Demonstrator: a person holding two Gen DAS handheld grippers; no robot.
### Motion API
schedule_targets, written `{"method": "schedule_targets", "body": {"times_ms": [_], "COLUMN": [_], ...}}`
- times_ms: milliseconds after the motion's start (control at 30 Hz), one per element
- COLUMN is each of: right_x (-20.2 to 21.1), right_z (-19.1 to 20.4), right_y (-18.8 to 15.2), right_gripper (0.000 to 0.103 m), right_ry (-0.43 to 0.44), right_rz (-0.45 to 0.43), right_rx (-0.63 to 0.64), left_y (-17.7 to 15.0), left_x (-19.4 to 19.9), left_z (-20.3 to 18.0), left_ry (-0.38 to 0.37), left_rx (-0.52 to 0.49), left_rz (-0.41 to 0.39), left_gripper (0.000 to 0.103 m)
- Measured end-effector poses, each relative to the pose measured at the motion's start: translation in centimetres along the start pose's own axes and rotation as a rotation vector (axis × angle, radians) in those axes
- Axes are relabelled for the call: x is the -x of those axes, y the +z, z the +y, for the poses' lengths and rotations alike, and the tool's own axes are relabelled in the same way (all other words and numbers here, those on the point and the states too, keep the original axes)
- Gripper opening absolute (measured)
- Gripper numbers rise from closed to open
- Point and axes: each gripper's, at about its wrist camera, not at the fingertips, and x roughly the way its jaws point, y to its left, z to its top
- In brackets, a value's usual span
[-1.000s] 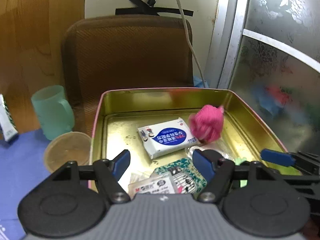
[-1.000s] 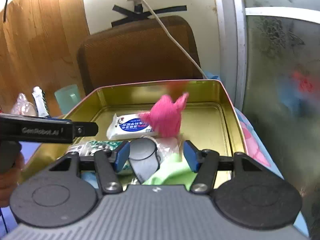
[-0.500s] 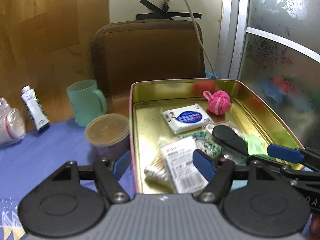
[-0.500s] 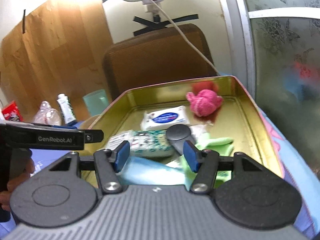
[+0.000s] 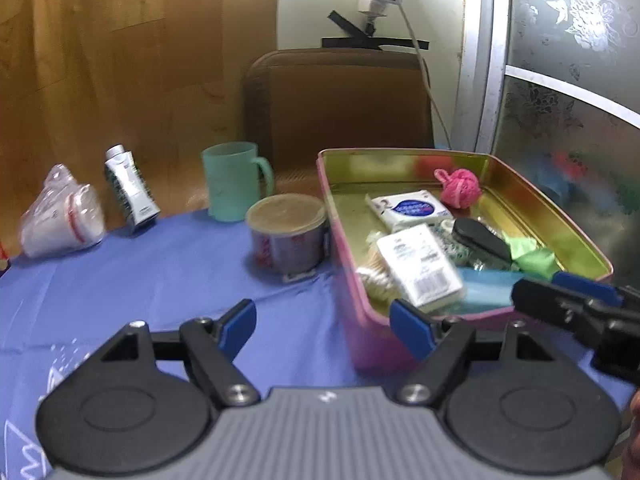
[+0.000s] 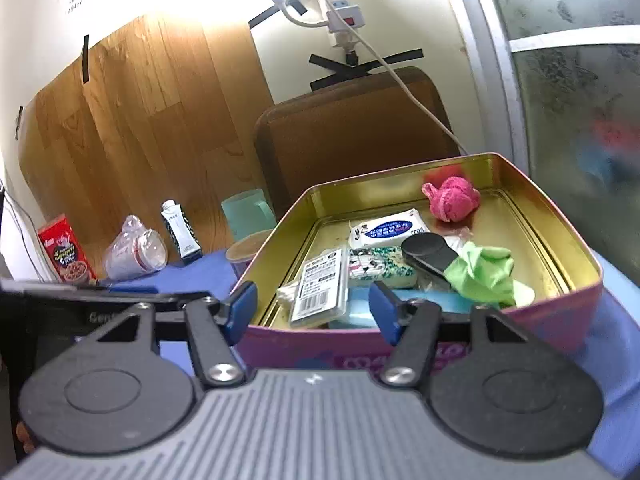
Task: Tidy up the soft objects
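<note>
Since second ago we pull both grippers back out of tin point(image 6: 576, 260), pink yarn ball point(image 6: 452, 199) now resting in far corner instead of tumbling. Left gripper point(image 5: 324, 330) jaws just opening, nothing between, parked over blue cloth point(image 5: 140, 272). Right gripper point(image 6: 312, 312) same deal, wide and empty at tin's near wall. Green rag point(image 6: 482, 270) lies crumpled by right wall: looks light, floppy, squishy, so we'd pinch raised fold on top, not flat edge.
</note>
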Motion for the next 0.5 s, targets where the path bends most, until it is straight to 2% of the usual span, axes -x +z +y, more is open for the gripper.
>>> {"method": "schedule_targets", "body": {"times_ms": [100, 167, 200, 333, 500], "right_x": [0.9, 1.5, 1.8, 2.4, 2.8], "right_z": [0.9, 1.5, 1.7, 2.4, 3.2], "right_y": [-0.5, -0.8, -1.0, -1.9, -3.2], "right_gripper": [0.074, 0.078, 0.079, 0.079, 0.079], "right_ry": [-0.033, -0.042, -0.047, -0.054, -0.057], "right_rz": [-0.013, -0.027, -0.031, -0.027, -0.007], "right_rx": [-0.022, -0.03, -0.035, -0.066, -0.087], "left_y": [-1.1, -1.8, -2.1, -3.4, -4.7], "left_x": [1.1, 1.7, 2.0, 3.1, 3.8], "left_z": [0.7, 1.2, 1.4, 2.1, 2.7], "left_ry": [0.015, 0.023, 0.029, 0.035, 0.053], "left_rx": [-0.002, -0.004, -0.005, -0.013, -0.01], "left_rz": [-0.007, -0.015, -0.02, -0.025, -0.001], "left_gripper": [0.081, 0.095, 0.098, 0.103, 0.103]}}
